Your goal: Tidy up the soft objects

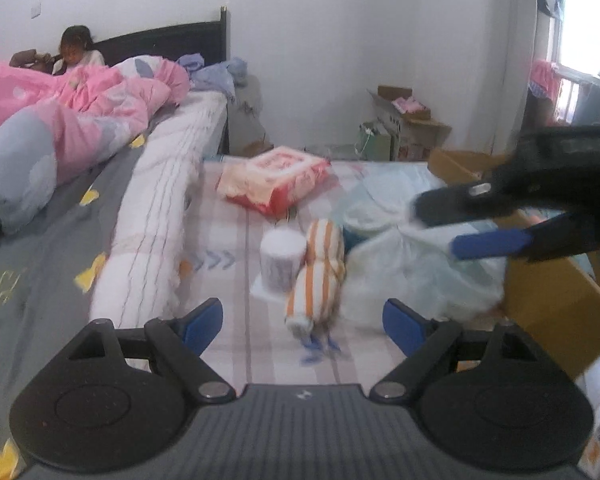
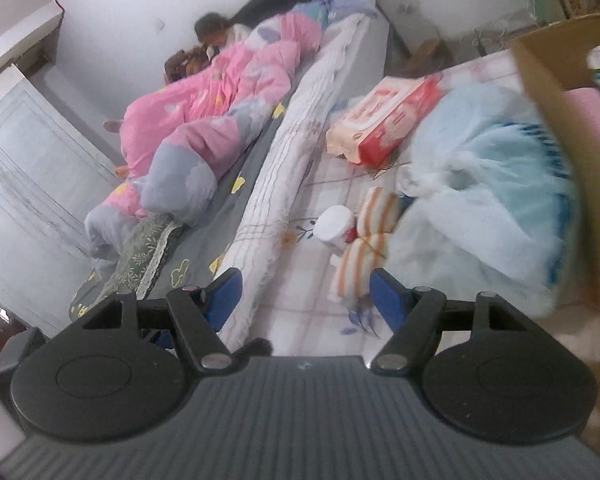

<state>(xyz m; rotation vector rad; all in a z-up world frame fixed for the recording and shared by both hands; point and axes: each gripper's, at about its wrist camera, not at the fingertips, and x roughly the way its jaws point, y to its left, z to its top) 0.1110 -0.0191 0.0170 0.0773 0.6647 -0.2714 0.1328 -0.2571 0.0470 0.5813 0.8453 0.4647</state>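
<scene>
Two orange-striped rolled towels [image 1: 320,272] [image 2: 364,256] lie on the checked sheet, touching a white paper roll [image 1: 282,258] [image 2: 336,224]. Behind them lies a red tissue pack [image 1: 274,182] [image 2: 384,120]. To their right slumps a pale blue-white plastic bag [image 1: 412,272] [image 2: 480,184]. My left gripper [image 1: 303,326] is open, low over the sheet just short of the nearer towel, holding nothing. My right gripper [image 2: 306,300] is open too and empty; in the left wrist view the right gripper [image 1: 438,230] reaches in from the right above the bag.
A cardboard box [image 1: 548,300] [image 2: 560,120] stands at the right edge with something pink inside. A rolled white quilt [image 1: 156,216] divides this sheet from the grey one, where a pink duvet [image 1: 80,112] and a person [image 1: 76,50] lie. Cartons [image 1: 404,120] stand by the far wall.
</scene>
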